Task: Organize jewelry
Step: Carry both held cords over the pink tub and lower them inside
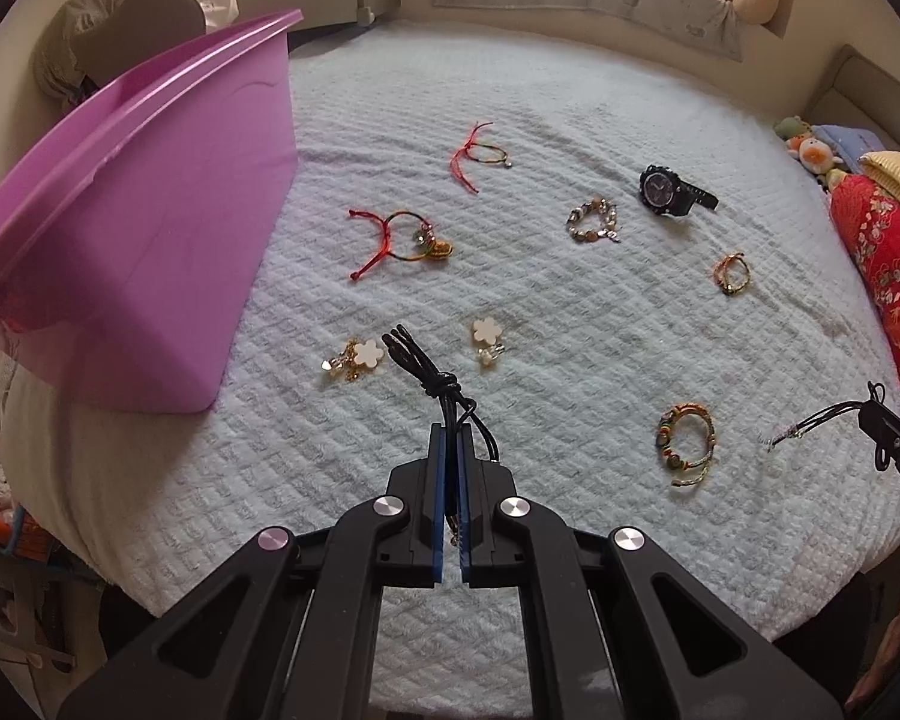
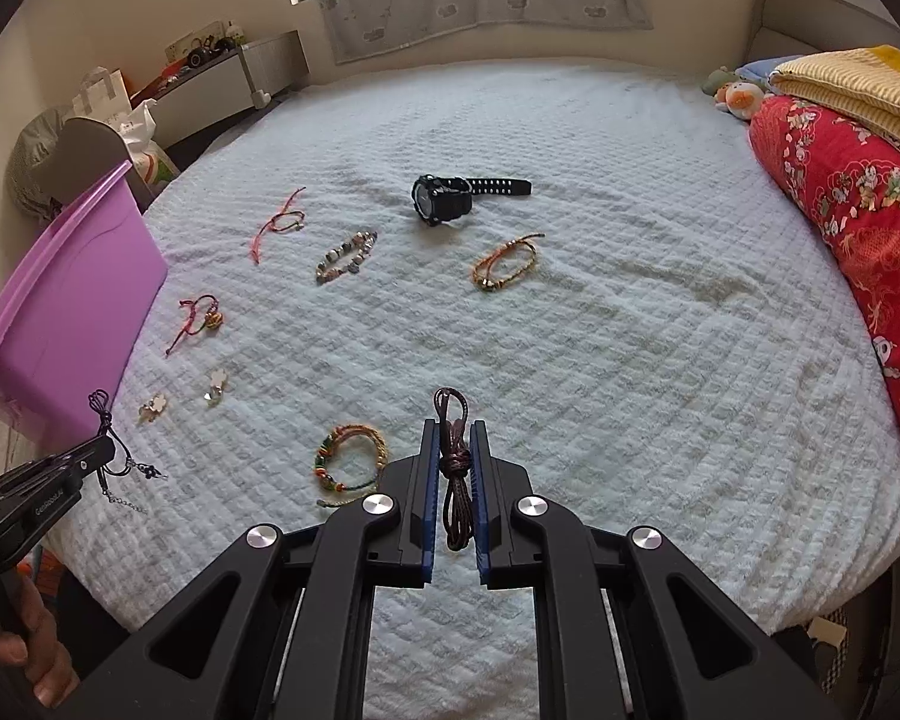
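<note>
My left gripper (image 1: 453, 429) is shut on a black cord necklace (image 1: 417, 363), whose loop sticks out past the fingertips above the bed. My right gripper (image 2: 455, 425) is shut on a brown braided cord bracelet (image 2: 455, 468), knotted between the blue pads. The purple bin (image 1: 150, 210) stands at the left on the white quilt (image 1: 510, 90). Loose on the quilt lie a black watch (image 2: 441, 195), a silver bead bracelet (image 2: 345, 257), red string bracelets (image 1: 402, 237), an orange cord bracelet (image 2: 504, 264), a multicoloured bead bracelet (image 2: 348, 462) and two flower earrings (image 1: 489, 336).
A red patterned pillow (image 2: 852, 228) and a yellow blanket (image 2: 858, 90) lie along the right side of the bed. Small plush toys (image 2: 732, 96) sit near the far right corner. A low shelf (image 2: 222, 84) with clutter stands beyond the bin.
</note>
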Motion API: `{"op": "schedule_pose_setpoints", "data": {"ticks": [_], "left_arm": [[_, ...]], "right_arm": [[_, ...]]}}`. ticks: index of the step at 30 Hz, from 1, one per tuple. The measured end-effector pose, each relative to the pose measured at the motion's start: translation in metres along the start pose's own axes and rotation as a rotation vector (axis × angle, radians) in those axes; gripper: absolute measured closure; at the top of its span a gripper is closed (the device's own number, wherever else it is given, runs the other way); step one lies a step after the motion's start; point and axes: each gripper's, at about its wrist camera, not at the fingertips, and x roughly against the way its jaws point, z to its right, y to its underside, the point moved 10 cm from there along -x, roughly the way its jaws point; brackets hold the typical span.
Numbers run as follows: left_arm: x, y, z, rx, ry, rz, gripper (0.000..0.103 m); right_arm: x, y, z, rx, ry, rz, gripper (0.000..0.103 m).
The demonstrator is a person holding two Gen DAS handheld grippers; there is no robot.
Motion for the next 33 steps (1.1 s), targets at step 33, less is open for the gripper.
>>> {"op": "schedule_pose_setpoints", "data": {"ticks": [33], "left_arm": [[0.137,-0.136,-0.157,-0.007,-0.053,0.277,0.099]], "right_arm": [[0.066,-0.131,-0.291,0.248,-0.313,0.206,0.093]]}}
